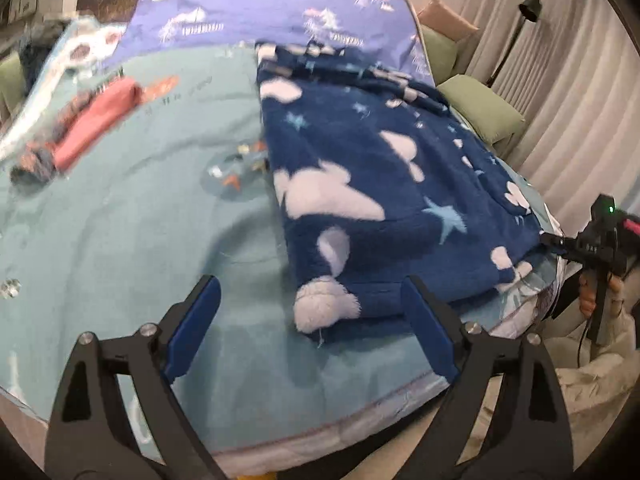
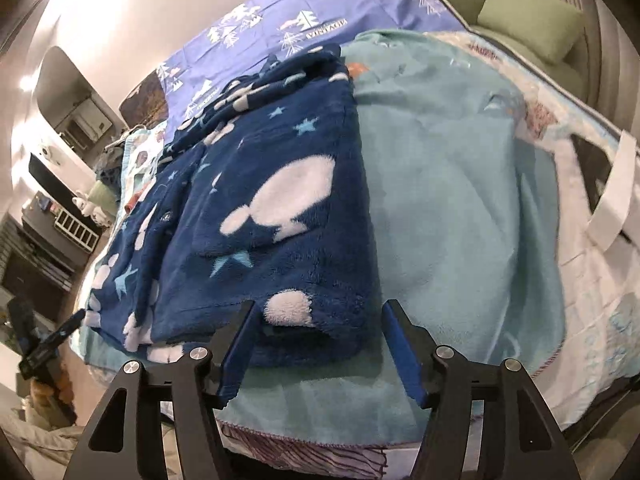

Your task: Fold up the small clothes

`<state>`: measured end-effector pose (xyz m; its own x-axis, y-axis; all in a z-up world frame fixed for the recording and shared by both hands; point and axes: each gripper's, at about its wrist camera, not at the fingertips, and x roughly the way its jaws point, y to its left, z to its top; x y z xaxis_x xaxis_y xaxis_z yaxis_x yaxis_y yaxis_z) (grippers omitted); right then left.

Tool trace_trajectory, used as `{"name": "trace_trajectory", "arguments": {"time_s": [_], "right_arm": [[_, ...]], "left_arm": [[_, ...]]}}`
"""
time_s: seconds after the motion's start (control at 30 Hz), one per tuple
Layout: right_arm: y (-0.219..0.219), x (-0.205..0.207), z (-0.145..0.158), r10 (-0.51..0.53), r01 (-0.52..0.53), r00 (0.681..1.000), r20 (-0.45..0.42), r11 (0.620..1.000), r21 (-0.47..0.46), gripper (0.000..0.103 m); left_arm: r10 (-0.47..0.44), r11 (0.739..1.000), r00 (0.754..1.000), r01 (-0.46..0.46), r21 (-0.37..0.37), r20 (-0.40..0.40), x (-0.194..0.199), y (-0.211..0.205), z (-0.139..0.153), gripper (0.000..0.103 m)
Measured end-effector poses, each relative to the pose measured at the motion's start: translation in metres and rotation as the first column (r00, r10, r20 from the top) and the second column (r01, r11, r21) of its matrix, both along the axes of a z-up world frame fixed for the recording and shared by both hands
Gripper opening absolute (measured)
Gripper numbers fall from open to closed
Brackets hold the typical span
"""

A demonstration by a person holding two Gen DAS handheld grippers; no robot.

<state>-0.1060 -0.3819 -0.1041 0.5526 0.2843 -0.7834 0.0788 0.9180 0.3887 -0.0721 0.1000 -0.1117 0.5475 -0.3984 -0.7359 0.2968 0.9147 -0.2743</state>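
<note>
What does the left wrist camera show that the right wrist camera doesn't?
Only the left wrist view shows the folded pink garment at the bed's far left and a floor lamp by the curtains. Only the right wrist view shows a white strap at the bed's right edge. Both show the navy fleece lying on the teal blanket, with each gripper's jaws open near its front edge.

Navy fleece garment, white clouds, blue stars; teal blanket.
</note>
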Motion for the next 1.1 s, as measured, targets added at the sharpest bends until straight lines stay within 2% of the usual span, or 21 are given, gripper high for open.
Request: {"name": "trace_trajectory", "arguments": {"time_s": [0.07, 0.17, 0.23, 0.27, 0.33, 0.37, 0.4, 0.47, 0.5, 0.6, 0.77, 0.93, 1.1], "right_arm": [[0.000, 0.001, -0.001, 0.006, -0.006, 1.000, 0.006, 1.000, 0.007, 0.066], [-0.001, 0.005, -0.002, 0.017, -0.017, 1.000, 0.015, 0.999, 0.028, 0.068], [0.000, 0.009, -0.002, 0.027, -0.027, 1.000, 0.016, 0.999, 0.031, 0.068], [0.001, 0.011, -0.002, 0.036, -0.036, 0.999, 0.016, 0.999, 0.031, 0.069], [0.004, 0.015, -0.002, 0.053, -0.053, 0.999, 0.013, 0.998, 0.031, 0.066], [0.006, 0.016, -0.002, 0.066, -0.067, 0.998, 0.012, 0.997, 0.032, 0.060], [0.009, 0.018, -0.002, 0.082, -0.082, 0.997, 0.009, 0.996, 0.030, 0.045], [0.012, 0.020, -0.005, 0.096, -0.096, 0.995, -0.008, 0.995, 0.025, 0.022], [0.012, 0.020, -0.004, 0.098, -0.098, 0.995, -0.007, 0.995, 0.031, 0.018], [0.011, 0.018, 0.006, 0.103, -0.105, 0.994, 0.026, 0.993, 0.059, 0.013], [0.012, 0.012, 0.026, 0.110, -0.117, 0.990, 0.088, 0.990, 0.080, 0.011], [-0.003, 0.002, 0.047, 0.087, -0.123, 0.982, 0.167, 0.968, 0.220, 0.008], [-0.010, -0.012, 0.065, 0.062, -0.107, 0.976, 0.208, 0.971, 0.212, 0.007]], "left_arm": [[-0.018, 0.999, 0.998, 0.015, -0.050, -0.053, 0.010, -0.004, -0.012, 0.090], [-0.014, 0.999, 0.998, 0.012, -0.052, -0.055, 0.016, -0.010, -0.018, 0.083], [-0.016, 0.999, 0.999, 0.014, -0.045, -0.040, 0.016, -0.012, -0.017, 0.050], [-0.017, 0.998, 0.998, 0.014, -0.056, -0.059, 0.018, -0.012, -0.018, 0.013], [0.012, 0.995, 0.995, -0.022, -0.096, -0.101, 0.019, -0.007, -0.020, 0.015], [0.021, 0.994, 0.994, -0.032, -0.106, -0.103, 0.020, -0.006, -0.020, 0.014], [0.024, 0.995, 0.995, -0.033, -0.095, -0.095, 0.018, -0.008, -0.018, 0.014], [0.024, 0.997, 0.997, -0.029, -0.067, -0.076, 0.014, -0.011, -0.015, 0.014], [0.022, 0.998, 0.998, -0.025, -0.054, -0.066, 0.013, -0.014, -0.012, 0.014], [0.013, 0.999, 0.999, -0.014, -0.043, -0.034, 0.009, -0.017, -0.001, 0.013], [0.036, 0.999, 0.999, -0.034, -0.041, 0.039, 0.005, -0.018, 0.021, 0.012], [0.035, 0.998, 0.993, -0.030, -0.047, 0.110, -0.003, -0.019, 0.049, 0.012], [0.023, 0.999, 0.985, -0.019, -0.026, 0.170, -0.017, -0.016, 0.070, 0.011]]}}
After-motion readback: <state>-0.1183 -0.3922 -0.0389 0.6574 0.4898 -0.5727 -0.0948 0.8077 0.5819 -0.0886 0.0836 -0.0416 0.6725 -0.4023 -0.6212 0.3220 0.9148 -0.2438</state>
